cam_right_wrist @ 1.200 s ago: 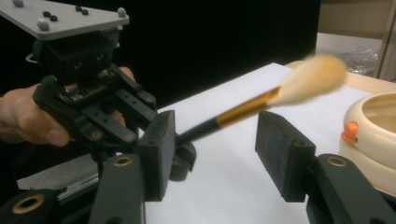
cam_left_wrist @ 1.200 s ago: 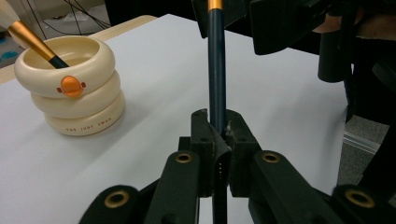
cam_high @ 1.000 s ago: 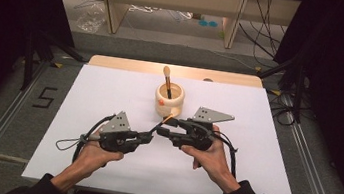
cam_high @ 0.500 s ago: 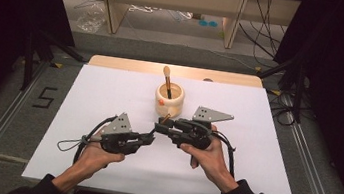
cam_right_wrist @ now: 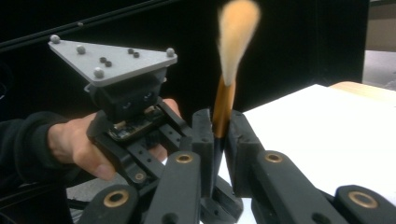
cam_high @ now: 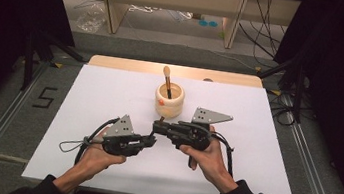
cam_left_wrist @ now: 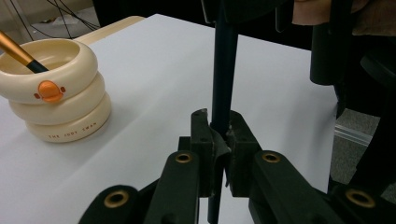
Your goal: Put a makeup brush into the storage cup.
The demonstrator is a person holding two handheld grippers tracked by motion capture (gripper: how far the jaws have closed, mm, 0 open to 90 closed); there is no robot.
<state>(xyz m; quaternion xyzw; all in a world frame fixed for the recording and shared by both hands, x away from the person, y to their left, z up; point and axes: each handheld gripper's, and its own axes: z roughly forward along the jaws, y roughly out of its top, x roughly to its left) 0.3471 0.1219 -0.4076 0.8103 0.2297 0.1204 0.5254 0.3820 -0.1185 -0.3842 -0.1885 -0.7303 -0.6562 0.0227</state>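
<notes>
A makeup brush with a dark handle (cam_left_wrist: 224, 70), an orange ferrule (cam_right_wrist: 223, 105) and pale bristles (cam_right_wrist: 236, 35) is held between both grippers above the white table. My left gripper (cam_left_wrist: 219, 140) is shut on the handle. My right gripper (cam_right_wrist: 218, 135) has just been closing and now pinches the ferrule below the bristles. In the high view the left gripper (cam_high: 151, 138) and right gripper (cam_high: 158, 125) meet tip to tip in front of a cream ringed holder (cam_high: 168, 104). A second brush (cam_high: 167, 80) stands in that holder.
The holder (cam_left_wrist: 56, 100) stands just behind the grippers near the table's (cam_high: 263, 154) middle. White surface lies open to the left, right and front. A wooden strip (cam_high: 129, 64) runs along the far edge. Cables trail from both grippers.
The right gripper's jaws have come together around the brush. Both hands stay where they were, and the left gripper's hold is unchanged.
</notes>
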